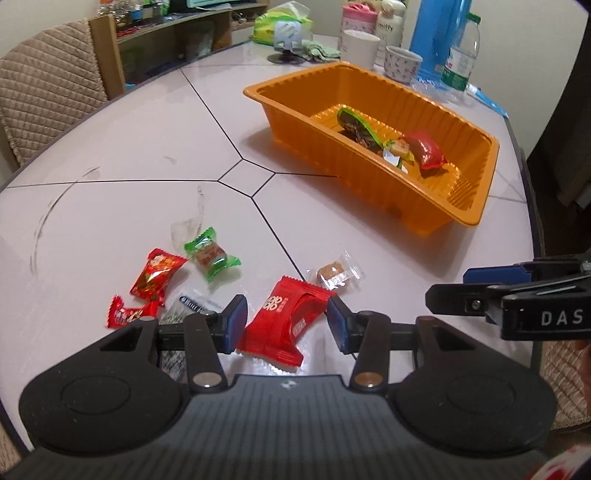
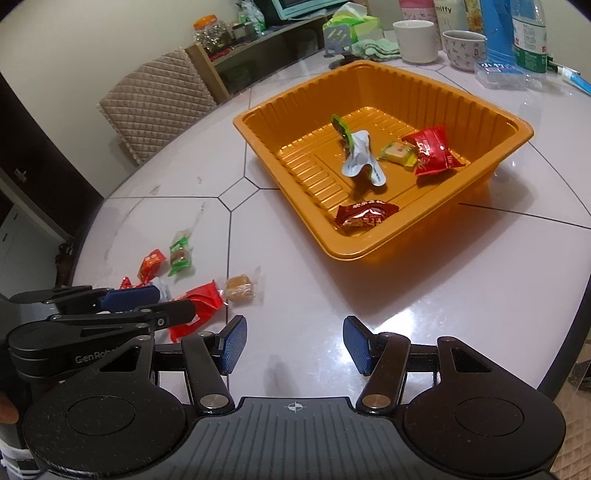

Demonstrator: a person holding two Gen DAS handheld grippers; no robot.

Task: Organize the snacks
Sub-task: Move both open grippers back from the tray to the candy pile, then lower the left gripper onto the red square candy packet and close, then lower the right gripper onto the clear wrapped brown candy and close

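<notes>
A red snack packet (image 1: pixel 275 332) lies flat on the white table between the blue pads of my left gripper (image 1: pixel 287 325); the jaws stand open on either side of it, apart from it or only just brushing its edges. Around it lie a green candy (image 1: pixel 212 254), two smaller red packets (image 1: pixel 157 273) and a brown sweet in clear wrap (image 1: pixel 334 275). The orange tray (image 2: pixel 295 206) holds several wrapped snacks. My right gripper (image 2: pixel 295 343) hovers open over bare table with nothing between its fingers, just right of the left gripper (image 2: pixel 173 301).
Behind the tray stand two cups (image 2: pixel 417 37), a water bottle (image 2: pixel 528 33), a blue container and a green tissue pack (image 1: pixel 280 26). A quilted chair (image 1: pixel 44 81) sits at the table's far left edge. The table edge (image 2: pixel 565 332) curves close on the right.
</notes>
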